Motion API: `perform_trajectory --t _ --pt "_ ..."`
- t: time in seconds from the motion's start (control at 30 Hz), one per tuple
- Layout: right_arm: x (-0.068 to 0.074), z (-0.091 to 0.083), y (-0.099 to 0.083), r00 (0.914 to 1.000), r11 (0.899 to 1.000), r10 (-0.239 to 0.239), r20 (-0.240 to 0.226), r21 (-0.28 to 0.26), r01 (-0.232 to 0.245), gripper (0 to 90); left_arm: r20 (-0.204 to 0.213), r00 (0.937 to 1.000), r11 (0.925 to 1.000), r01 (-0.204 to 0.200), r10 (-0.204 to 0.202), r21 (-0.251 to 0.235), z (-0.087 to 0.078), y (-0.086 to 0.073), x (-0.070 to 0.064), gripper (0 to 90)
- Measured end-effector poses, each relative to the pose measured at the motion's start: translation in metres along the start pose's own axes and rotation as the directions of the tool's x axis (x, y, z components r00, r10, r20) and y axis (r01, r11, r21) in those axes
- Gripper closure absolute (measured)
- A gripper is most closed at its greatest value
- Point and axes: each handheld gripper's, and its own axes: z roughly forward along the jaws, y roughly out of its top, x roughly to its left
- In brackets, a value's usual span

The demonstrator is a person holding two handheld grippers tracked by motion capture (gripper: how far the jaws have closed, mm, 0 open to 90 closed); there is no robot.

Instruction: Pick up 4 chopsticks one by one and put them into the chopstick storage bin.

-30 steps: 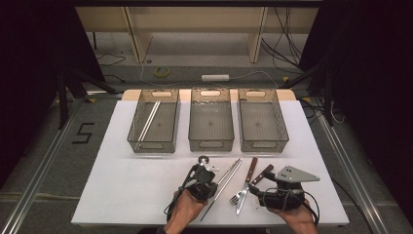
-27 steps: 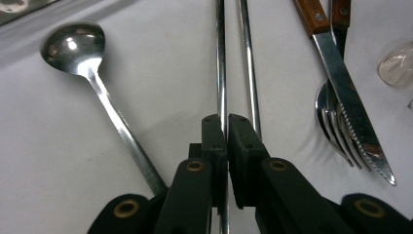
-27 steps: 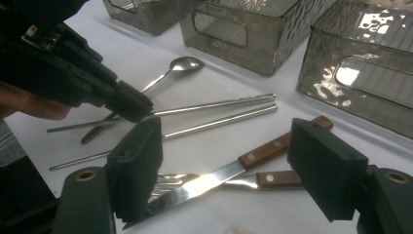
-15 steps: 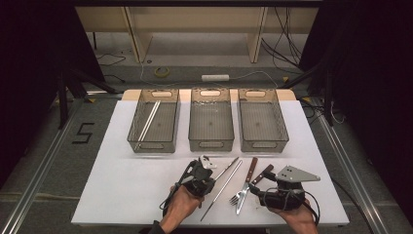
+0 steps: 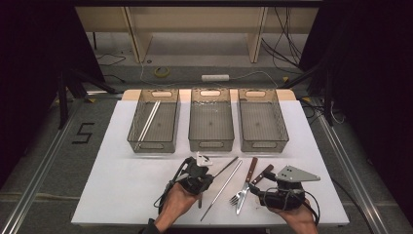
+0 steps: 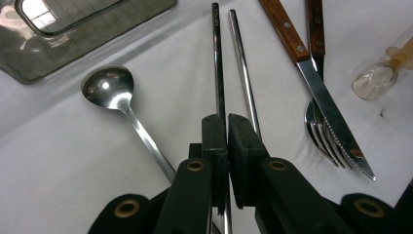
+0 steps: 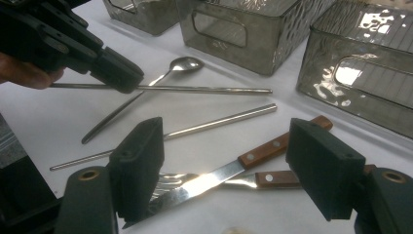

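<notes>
Left gripper [image 6: 227, 122] clamped on steel chopstick [image 6: 216, 58], lifted off white table [image 5: 122, 180]; second chopstick [image 7: 195, 129] lies beneath. Left gripper view adds round spoon [image 6: 109, 90], serrated knife [image 6: 311, 83], fork [image 6: 324, 134]. Right gripper [image 7: 224, 165] wide open, empty. Three smoky ribbed bins [image 5: 212, 141] behind.

The flat counter [image 5: 122, 190] is plain white. Three smoky grey translucent plastic bins [image 5: 211, 124] have a rippled sheen on their walls; the left one holds pale white sticks [image 5: 148, 120]. Both claws are matte black with brass-coloured rivets: the left claw [image 6: 227, 127] and the right claw [image 7: 229, 165]. The steel knife [image 7: 229, 170] and steel fork [image 6: 325, 136] have reddish-brown wooden handles; the spoon [image 6: 107, 87] and chopsticks [image 6: 241, 68] are shiny silver.
</notes>
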Motion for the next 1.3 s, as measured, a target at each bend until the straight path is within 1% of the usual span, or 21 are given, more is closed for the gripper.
perform_trajectory --t 0.17,0.23,0.37,0.43,0.5,0.67,0.7,0.77,0.83,0.93,1.07,1.1,1.17,1.2,1.23,1.27,1.3 --pt "0.000 0.000 0.000 1.0000 1.000 -0.002 0.000 -0.002 0.002 31.2 0.006 0.9998 0.9996 -0.019 0.019 -0.021 -0.012 0.002 0.000 85.7" --pt "0.000 0.000 0.000 1.0000 1.000 -0.004 -0.002 -0.003 0.004 31.2 0.016 0.9998 0.9993 -0.012 0.013 -0.034 -0.018 0.002 0.002 85.8" --pt "0.000 0.000 0.000 1.0000 1.000 -0.002 -0.004 -0.001 0.001 31.2 0.015 0.9997 0.9981 -0.017 0.018 -0.059 -0.033 0.002 0.007 85.8" --pt "0.000 0.000 0.000 1.0000 1.000 -0.002 -0.003 -0.001 0.002 31.3 0.018 0.9998 0.9971 -0.004 0.005 -0.076 -0.040 0.003 0.011 85.7" --pt "0.000 0.000 0.000 1.0000 1.000 0.000 -0.005 -0.002 0.000 31.3 0.010 0.9999 0.9957 -0.002 0.003 -0.093 -0.046 0.005 0.016 85.7" --pt "0.000 0.001 0.000 1.0000 1.000 0.003 -0.005 -0.005 -0.003 30.5 -0.013 0.9997 0.9915 0.017 -0.019 -0.129 -0.060 0.008 0.033 85.8" --pt "0.000 0.000 0.000 1.0000 1.000 0.005 -0.004 -0.006 -0.005 30.3 -0.013 0.9995 0.9900 0.027 -0.029 -0.138 -0.062 0.008 0.038 85.8" --pt "-0.001 0.000 0.000 1.0000 1.000 0.007 -0.005 -0.010 -0.007 29.6 -0.027 0.9983 0.9873 0.046 -0.051 -0.152 -0.066 0.009 0.049 85.8" --pt "-0.001 -0.001 0.000 0.9999 1.000 0.010 -0.004 -0.012 -0.010 29.3 -0.034 0.9961 0.9830 0.075 -0.082 -0.168 -0.069 0.010 0.060 85.7" --pt "-0.001 0.000 0.000 0.9999 1.000 0.010 -0.006 -0.010 -0.010 29.2 -0.060 0.9923 0.9774 0.096 -0.109 -0.188 -0.075 0.013 0.077 85.8" --pt "-0.001 0.000 0.000 1.0000 1.000 0.005 -0.007 -0.014 -0.006 29.2 -0.101 0.9824 0.9666 0.132 -0.157 -0.220 -0.082 0.017 0.103 85.8" --pt "-0.001 0.000 0.000 0.9999 1.000 0.007 -0.007 -0.012 -0.007 29.3 -0.112 0.9803 0.9661 0.136 -0.163 -0.220 -0.083 0.018 0.110 85.7" --pt "-0.001 0.000 0.000 0.9999 1.000 0.008 -0.007 -0.010 -0.008 29.2 -0.126 0.9741 0.9604 0.155 -0.188 -0.231 -0.086 0.020 0.123 85.7" --pt "-0.001 0.000 0.000 1.0000 1.000 0.007 -0.006 -0.009 -0.007 29.3 -0.134 0.9712 0.9593 0.163 -0.197 -0.231 -0.086 0.021 0.129 85.7" --pt "0.000 0.000 0.000 1.0000 1.000 0.008 -0.005 -0.010 -0.008 29.3 -0.148 0.9664 0.9573 0.173 -0.210 -0.232 -0.086 0.021 0.137 85.7" --pt "-0.001 0.001 0.000 0.9999 1.000 0.010 -0.007 -0.008 -0.010 29.2 -0.159 0.9632 0.9562 0.177 -0.217 -0.233 -0.085 0.022 0.142 85.7" --pt "-0.001 0.001 0.000 0.9999 1.000 0.010 -0.007 -0.008 -0.011 29.2 -0.171 0.9592 0.9542 0.182 -0.225 -0.237 -0.085 0.023 0.150 85.7"
